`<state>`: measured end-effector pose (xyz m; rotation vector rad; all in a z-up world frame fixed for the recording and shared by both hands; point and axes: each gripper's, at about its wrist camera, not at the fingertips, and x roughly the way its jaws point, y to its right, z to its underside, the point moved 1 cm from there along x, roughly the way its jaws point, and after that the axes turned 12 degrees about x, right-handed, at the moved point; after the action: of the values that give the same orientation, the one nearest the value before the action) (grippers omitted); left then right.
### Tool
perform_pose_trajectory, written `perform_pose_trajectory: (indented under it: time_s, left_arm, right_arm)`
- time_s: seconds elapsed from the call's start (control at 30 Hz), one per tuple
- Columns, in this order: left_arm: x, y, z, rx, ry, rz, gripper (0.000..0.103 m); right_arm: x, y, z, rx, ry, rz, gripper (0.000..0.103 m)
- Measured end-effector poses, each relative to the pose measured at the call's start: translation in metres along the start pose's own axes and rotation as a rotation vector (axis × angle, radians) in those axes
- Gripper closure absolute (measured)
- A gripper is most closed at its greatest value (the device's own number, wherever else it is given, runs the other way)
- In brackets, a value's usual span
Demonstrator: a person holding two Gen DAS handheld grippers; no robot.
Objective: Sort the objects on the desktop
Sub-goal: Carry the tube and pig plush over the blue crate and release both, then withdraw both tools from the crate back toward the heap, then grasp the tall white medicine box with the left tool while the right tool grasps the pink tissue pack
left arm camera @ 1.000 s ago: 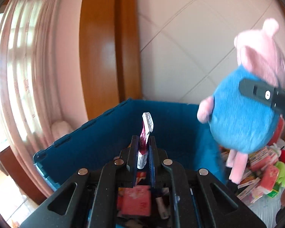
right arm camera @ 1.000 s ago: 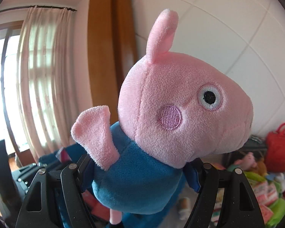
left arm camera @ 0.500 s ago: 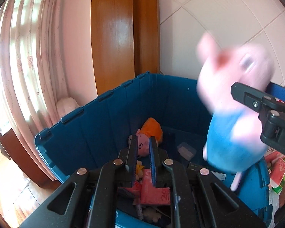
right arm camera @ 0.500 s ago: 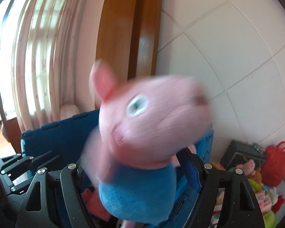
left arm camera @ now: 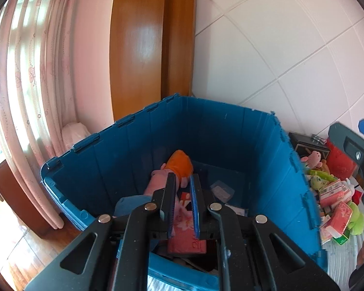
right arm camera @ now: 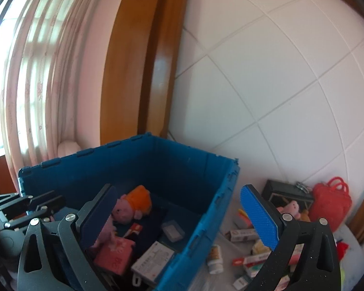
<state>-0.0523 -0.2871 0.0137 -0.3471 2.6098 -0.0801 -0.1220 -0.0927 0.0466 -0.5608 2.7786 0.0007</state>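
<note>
The plush pig (right arm camera: 131, 207) lies in the blue crate (right arm camera: 201, 220), orange body toward one o'clock, partly hidden. Right hand-held gripper (right arm camera: 179, 220): jaws just spread wide, empty. Left hand-held gripper (left arm camera: 182, 203): pressed nearly together, empty.

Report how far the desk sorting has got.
Done: the blue crate already holds an orange-dressed pig plush, a pink pack and boxes. In hand: nothing; the right gripper has just been opening, empty; the left gripper is shut, empty. Left: the box pile and red bag beside the crate.

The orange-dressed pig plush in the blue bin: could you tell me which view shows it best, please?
The right wrist view: the plush lies unobstructed in the blue bin, face and dress visible. In the left wrist view, the left gripper partly covers it.
</note>
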Motion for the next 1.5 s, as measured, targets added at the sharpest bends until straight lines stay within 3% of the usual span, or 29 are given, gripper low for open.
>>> perform_pose_trajectory:
  time_s: [0.23,0.4,0.47,0.53,0.6,0.77,0.9,1.07,1.2,1.37,1.43,1.5]
  left_arm:
    - [-0.042,0.048,-0.009,0.062,0.121,0.103,0.091]
    - [-0.069,0.122,-0.016,0.148,0.181,0.229,0.091]
    - [-0.071,0.154,-0.016,0.18,0.176,0.249,0.078]
    - [-0.068,0.192,-0.014,0.203,0.169,0.281,0.039]
    - [-0.064,0.226,-0.011,0.206,0.152,0.315,0.03]
    - [-0.017,0.321,0.009,0.254,-0.052,0.399,0.03]
    - [0.035,0.373,0.047,0.244,-0.264,0.385,0.03]
    - [0.079,0.39,0.106,0.227,-0.481,0.274,0.03]
    - [0.108,0.381,0.145,0.187,-0.66,0.281,0.03]
    - [0.134,0.366,0.164,0.099,-0.74,0.291,0.03]
    - [0.139,0.368,0.158,0.114,-0.701,0.29,0.03]
    - [0.141,0.379,0.147,0.173,-0.599,0.296,0.03]
  right_arm:
    - [-0.046,0.057,0.018,0.075,0.025,0.131,0.0]
    - [-0.086,0.13,0.033,0.145,0.037,0.271,0.0]
    - [-0.1,0.164,0.041,0.173,0.035,0.315,0.0]
    - [-0.111,0.197,0.048,0.2,0.026,0.349,0.0]
    - [-0.121,0.229,0.059,0.221,0.009,0.37,0.0]
    - [-0.137,0.317,0.088,0.263,-0.081,0.423,0.0]
    - [-0.14,0.395,0.121,0.304,-0.174,0.456,0.0]
    - [-0.12,0.464,0.174,0.378,-0.327,0.451,0.0]
    - [-0.099,0.491,0.213,0.418,-0.424,0.434,0.0]
    - [-0.073,0.503,0.245,0.512,-0.506,0.345,0.0]
    - [-0.064,0.499,0.248,0.508,-0.537,0.341,0.0]
    - [-0.056,0.494,0.247,0.499,-0.547,0.334,0.0]
